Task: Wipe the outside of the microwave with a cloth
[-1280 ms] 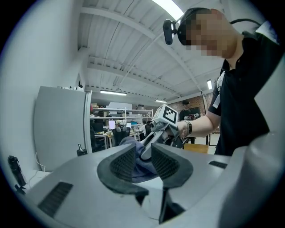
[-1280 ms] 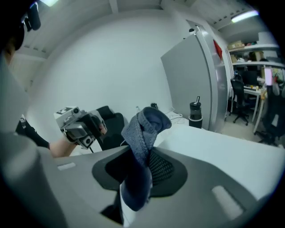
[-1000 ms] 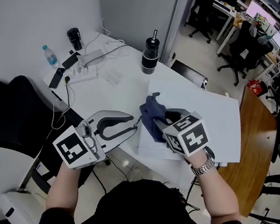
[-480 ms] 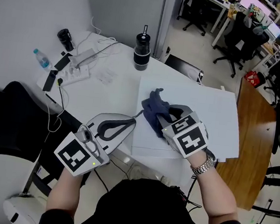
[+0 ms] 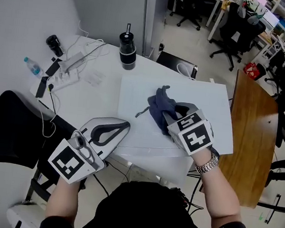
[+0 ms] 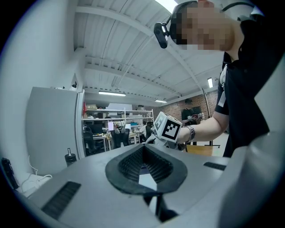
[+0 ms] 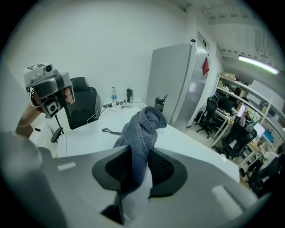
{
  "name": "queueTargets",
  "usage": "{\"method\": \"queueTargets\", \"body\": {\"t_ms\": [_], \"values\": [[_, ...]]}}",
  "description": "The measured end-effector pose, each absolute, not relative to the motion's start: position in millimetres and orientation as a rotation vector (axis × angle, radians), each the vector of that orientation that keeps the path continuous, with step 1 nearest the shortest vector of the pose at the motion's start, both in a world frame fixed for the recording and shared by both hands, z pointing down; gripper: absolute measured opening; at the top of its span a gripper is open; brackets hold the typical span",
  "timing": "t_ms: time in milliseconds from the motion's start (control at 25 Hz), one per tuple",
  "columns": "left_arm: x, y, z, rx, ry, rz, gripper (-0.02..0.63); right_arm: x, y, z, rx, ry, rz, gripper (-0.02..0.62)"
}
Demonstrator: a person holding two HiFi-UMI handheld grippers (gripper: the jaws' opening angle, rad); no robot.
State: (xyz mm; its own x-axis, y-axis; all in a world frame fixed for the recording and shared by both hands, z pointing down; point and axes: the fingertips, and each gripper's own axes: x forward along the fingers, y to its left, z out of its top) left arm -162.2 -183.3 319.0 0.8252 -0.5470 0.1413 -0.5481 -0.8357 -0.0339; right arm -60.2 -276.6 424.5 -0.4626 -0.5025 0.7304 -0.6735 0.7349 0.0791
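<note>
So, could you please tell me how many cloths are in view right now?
1: a dark blue cloth, clamped in the right gripper and resting on top of the white microwave. I see no other, though one could be hidden behind the person's arms.

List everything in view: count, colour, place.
microwave: one, white, on the table
table: one, white, under the microwave
cloth: one, dark blue, on the microwave's top
flask: one, black, behind the microwave
water bottle: one, clear, table's left edge
power strip: one, white, beside the bottle
office chair: one, black, left of the table
wooden desk: one, brown, right
left gripper: one, grey, shut, empty
right gripper: one, grey, clamping the cloth
</note>
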Motion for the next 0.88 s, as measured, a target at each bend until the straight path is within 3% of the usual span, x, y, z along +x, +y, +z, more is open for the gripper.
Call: {"method": "queueTargets", "body": {"t_ms": [880], "values": [[-18.8,-164.8,308.8,2.996,-0.897,0.361,0.005,113.3,-284.8,419.5,1.009,-2.183,0.318,0.103]]}}
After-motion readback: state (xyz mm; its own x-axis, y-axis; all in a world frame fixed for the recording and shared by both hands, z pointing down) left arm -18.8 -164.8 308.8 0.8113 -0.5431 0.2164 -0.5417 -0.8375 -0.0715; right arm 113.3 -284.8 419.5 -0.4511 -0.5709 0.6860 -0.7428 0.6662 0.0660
